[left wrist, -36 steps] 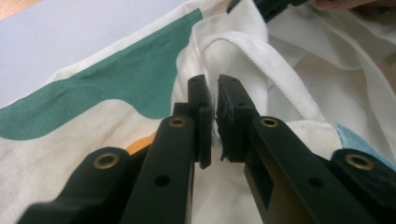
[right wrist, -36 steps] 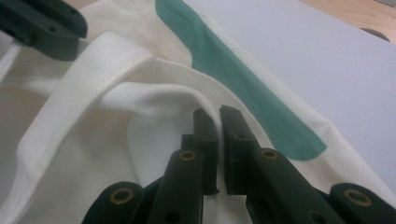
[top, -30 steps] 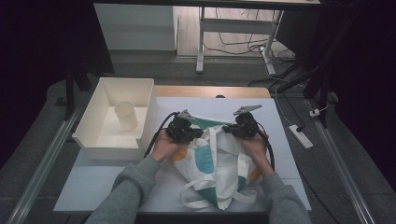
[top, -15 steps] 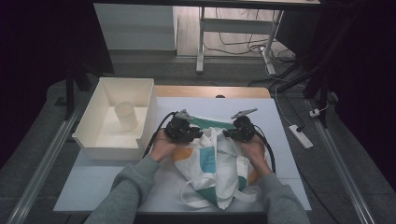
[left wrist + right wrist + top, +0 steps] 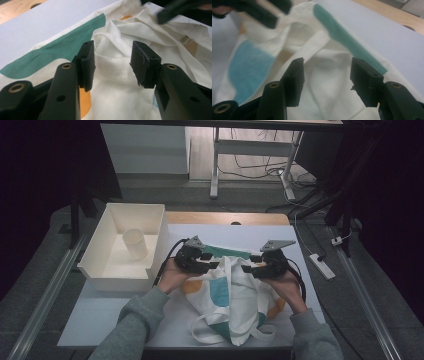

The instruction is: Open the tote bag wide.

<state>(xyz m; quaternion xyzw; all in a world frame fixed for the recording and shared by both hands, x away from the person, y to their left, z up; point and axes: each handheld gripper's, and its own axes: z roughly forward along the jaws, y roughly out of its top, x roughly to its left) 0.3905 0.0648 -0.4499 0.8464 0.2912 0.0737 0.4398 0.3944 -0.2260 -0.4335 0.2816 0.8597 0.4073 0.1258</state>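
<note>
1. Black jaws of the left gripper [image 5: 112, 65] stand apart, having just been opening; cream cloth of the tote bag [image 5: 117, 82] lies behind the gap, and the pads do not press it.
2. The right gripper [image 5: 325, 77] is likewise parted, its jaws just opened, with the bag's fabric and a strap beyond them, unclamped.
3. In the high view, both grippers sit over the bag's upper edge, the left gripper [image 5: 212, 265] facing the right gripper [image 5: 250, 267].
4. The bag [image 5: 232, 305], cream with green, blue and orange patches, lies crumpled on the white table [image 5: 100, 315].
5. A white tray [image 5: 155, 245] holding a pale cup [image 5: 135, 243] stands left of the bag.
</note>
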